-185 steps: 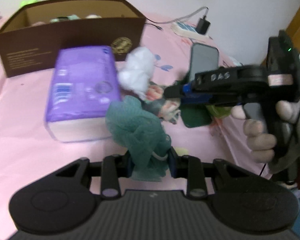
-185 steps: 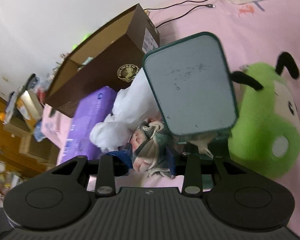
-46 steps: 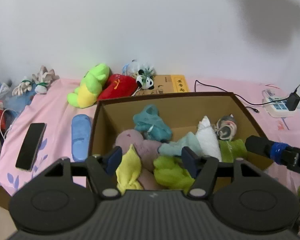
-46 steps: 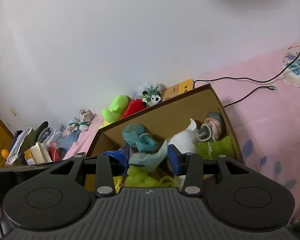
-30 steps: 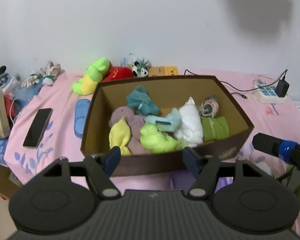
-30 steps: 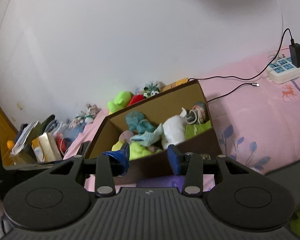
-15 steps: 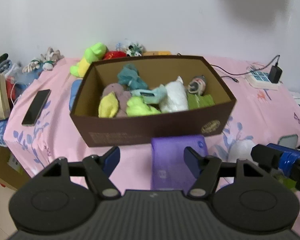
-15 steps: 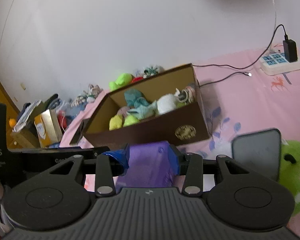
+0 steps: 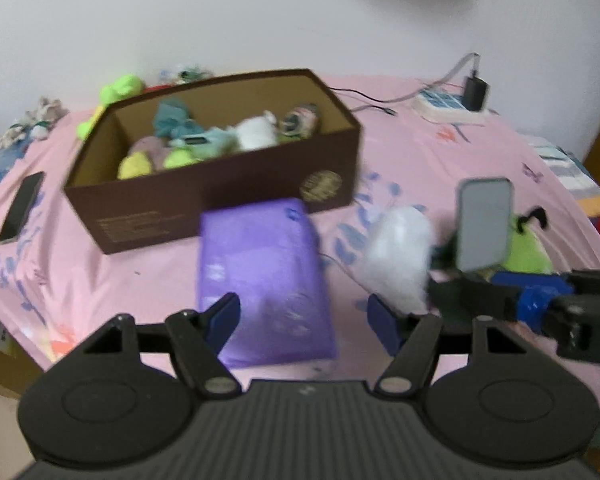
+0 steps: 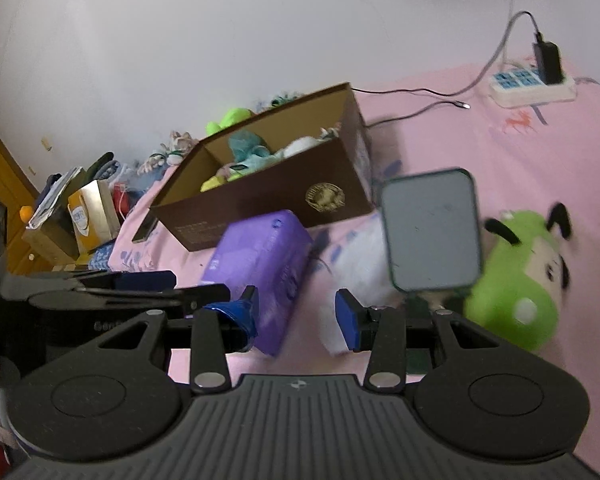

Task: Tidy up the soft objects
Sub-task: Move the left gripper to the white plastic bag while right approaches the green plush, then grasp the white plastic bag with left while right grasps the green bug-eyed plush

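Both my grippers are angled down over the pink bedsheet [image 9: 440,168], in front of the brown box [image 9: 228,196] that already holds several soft toys [image 9: 256,134]. My left gripper [image 9: 304,314] hangs over the purple pack [image 9: 264,276], jaws wide apart and empty. My right gripper [image 10: 296,312] is part open, gripping nothing, with the white fluffy piece [image 10: 356,268] just beyond it.
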### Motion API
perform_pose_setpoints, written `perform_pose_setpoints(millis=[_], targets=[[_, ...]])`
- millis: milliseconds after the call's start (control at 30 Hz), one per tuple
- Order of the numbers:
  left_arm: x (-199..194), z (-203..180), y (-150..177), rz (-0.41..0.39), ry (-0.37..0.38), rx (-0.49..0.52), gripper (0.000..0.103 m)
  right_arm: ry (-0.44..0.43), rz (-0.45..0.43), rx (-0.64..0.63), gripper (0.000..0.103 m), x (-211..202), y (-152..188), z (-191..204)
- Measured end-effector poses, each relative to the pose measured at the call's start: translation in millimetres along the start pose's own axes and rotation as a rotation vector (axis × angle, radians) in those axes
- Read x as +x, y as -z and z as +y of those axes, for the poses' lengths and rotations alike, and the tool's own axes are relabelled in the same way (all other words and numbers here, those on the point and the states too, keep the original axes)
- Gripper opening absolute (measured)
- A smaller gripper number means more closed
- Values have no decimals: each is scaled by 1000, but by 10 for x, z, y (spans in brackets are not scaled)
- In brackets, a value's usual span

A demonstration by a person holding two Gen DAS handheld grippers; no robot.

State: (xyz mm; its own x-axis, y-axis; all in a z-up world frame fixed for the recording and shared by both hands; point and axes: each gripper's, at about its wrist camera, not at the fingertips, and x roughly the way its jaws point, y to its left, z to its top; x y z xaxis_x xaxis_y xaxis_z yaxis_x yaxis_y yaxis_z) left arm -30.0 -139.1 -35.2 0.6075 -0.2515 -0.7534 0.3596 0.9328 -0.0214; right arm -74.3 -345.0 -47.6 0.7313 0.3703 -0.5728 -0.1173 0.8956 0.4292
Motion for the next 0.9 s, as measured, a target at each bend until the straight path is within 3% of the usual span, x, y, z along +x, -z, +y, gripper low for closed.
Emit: perform_pose_setpoints(millis=[167,367,733,900], targets=[[53,-212,87,13,74,15,71,32,-5,21,26,-120,59,-159],[158,-455,132,27,110,65,71,71,-17,48,26,-263,106,-363],[407,-633,101,59,137,93,71,189,-51,151,26,-466,85,-832],[548,-651,48,70,137,103,72,193,-39,239,27,-426,13,-1027]])
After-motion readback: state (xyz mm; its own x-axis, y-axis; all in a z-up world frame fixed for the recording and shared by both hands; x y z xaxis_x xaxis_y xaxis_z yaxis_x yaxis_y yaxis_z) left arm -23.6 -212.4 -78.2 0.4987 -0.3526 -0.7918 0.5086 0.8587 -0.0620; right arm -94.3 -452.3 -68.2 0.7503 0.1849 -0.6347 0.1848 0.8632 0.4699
